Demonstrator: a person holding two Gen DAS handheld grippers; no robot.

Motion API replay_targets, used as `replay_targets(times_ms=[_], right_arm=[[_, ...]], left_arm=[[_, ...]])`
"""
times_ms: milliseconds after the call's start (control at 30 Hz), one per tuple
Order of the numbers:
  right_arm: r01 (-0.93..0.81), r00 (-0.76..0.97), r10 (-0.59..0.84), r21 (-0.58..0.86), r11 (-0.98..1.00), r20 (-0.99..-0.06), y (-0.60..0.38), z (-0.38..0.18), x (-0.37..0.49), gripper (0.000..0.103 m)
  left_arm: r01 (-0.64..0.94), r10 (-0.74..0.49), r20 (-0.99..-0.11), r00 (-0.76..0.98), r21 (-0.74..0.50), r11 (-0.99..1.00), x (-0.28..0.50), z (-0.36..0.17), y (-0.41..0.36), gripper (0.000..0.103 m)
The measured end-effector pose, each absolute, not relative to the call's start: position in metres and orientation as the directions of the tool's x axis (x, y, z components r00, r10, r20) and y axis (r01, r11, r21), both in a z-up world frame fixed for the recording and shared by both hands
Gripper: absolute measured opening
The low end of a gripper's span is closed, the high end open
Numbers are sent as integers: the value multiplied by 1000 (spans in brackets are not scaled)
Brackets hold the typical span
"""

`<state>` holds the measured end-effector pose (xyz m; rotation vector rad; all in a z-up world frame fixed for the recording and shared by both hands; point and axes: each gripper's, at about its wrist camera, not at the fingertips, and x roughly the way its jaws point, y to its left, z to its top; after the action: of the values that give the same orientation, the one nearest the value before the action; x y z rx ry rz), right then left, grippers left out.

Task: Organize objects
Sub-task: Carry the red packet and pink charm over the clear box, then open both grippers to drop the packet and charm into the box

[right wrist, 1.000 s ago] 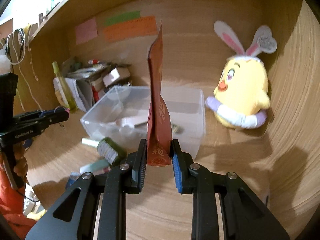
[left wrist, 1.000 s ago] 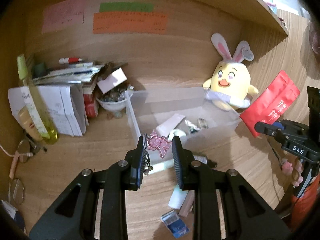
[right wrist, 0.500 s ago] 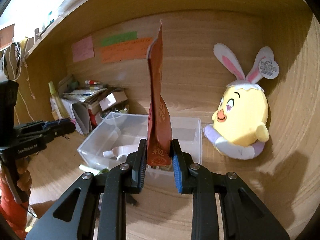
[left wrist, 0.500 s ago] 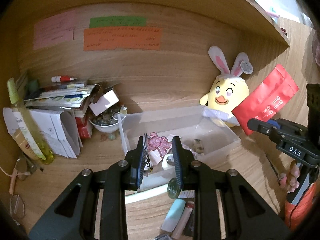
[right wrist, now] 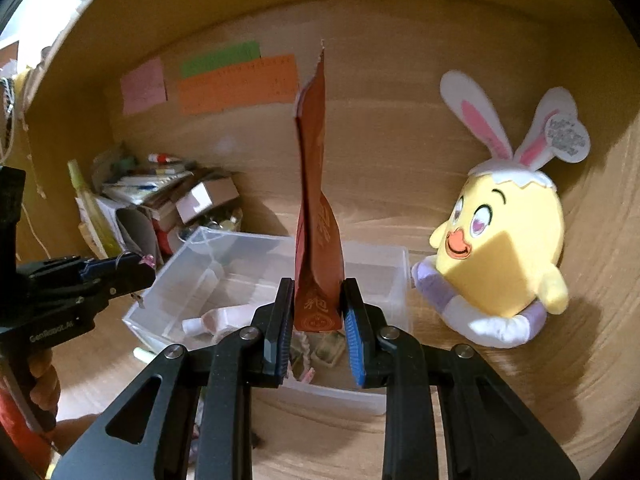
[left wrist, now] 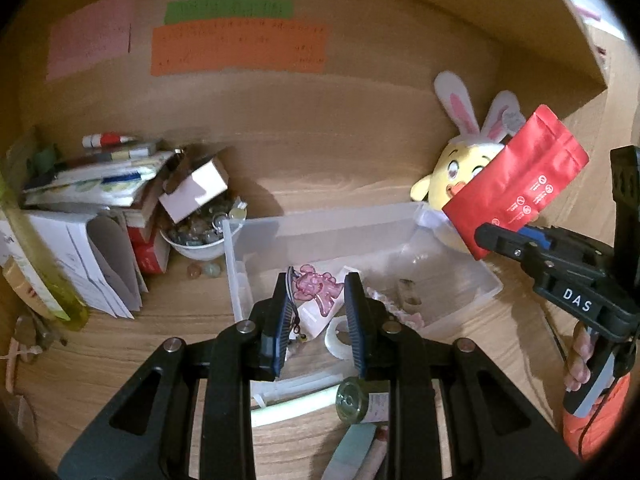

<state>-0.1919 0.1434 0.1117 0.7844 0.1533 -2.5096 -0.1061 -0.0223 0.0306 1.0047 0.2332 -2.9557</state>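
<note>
Red pouch [right wrist: 318, 240] upright above the bin [right wrist: 168, 304], pinched at its lower end by the right gripper [right wrist: 316, 330]. Pink charm [left wrist: 316, 290] above the bin's near-left part, dangling by its cord from the left gripper [left wrist: 316, 316], closed. Already inside the bin: tape roll [left wrist: 338, 334] and a few small bits. Not yet released: both held items. Left outside, in front of the bin on the desk [left wrist: 172, 312]: small jar [left wrist: 352, 400], tube [left wrist: 352, 452]. Both grippers angled downward toward the bin, side by side, poised for dropping.
</note>
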Motion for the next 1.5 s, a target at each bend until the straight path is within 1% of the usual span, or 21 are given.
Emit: replay_targets(times_ms=[200,400,733,933,1167,1233,1267,1300,1333,1367,1400,1500], right_arm=[[498,-683,-420,39,-866,-597,133,94,-206,22],[467,-689,-354,-14,-884,-633,127,76,-218,22],[394,-740,-180,-200,-897,-648,111,56,-224,22],[394,-741,-154,-237,-888,-654,104,51,-223,22],[395,-731,-164,-216,-893,-663,106,51,-224,22],[397,-728,-167,-211,-893,-665,104,49,-225,23],[398,-727,-167,-211,-893,-666,104,49,-225,24],[397,-727,-165,-212,-893,-666,103,50,-224,31],[396,-727,-164,-212,-894,-667,102,50,-224,43],[398,-729,-169,-210,-893,-663,102,51,-223,48],[398,-737,-174,-212,-892,-653,102,53,-220,52],[404,-749,-177,-228,-886,-639,100,56,-215,52]], left_arm=[[65,48,-650,-759,-148,-987,-121,13,-26,25],[66,51,-677,-734,-147,-987,-131,0,-26,25],[55,48,-708,-704,-121,-991,-142,-14,-18,25],[58,41,-714,-699,-113,-992,-144,-16,-18,25],[61,45,-714,-699,-122,-991,-144,-16,-21,26],[59,49,-712,-700,-126,-990,-143,-15,-21,29],[59,50,-711,-702,-127,-990,-142,-14,-20,35],[60,48,-706,-706,-128,-990,-140,-12,-20,37],[60,47,-702,-710,-127,-990,-139,-11,-20,40],[58,46,-697,-716,-125,-990,-137,-9,-20,40],[55,46,-692,-720,-124,-991,-135,-7,-19,41],[49,50,-680,-731,-124,-991,-130,-1,-19,44]])
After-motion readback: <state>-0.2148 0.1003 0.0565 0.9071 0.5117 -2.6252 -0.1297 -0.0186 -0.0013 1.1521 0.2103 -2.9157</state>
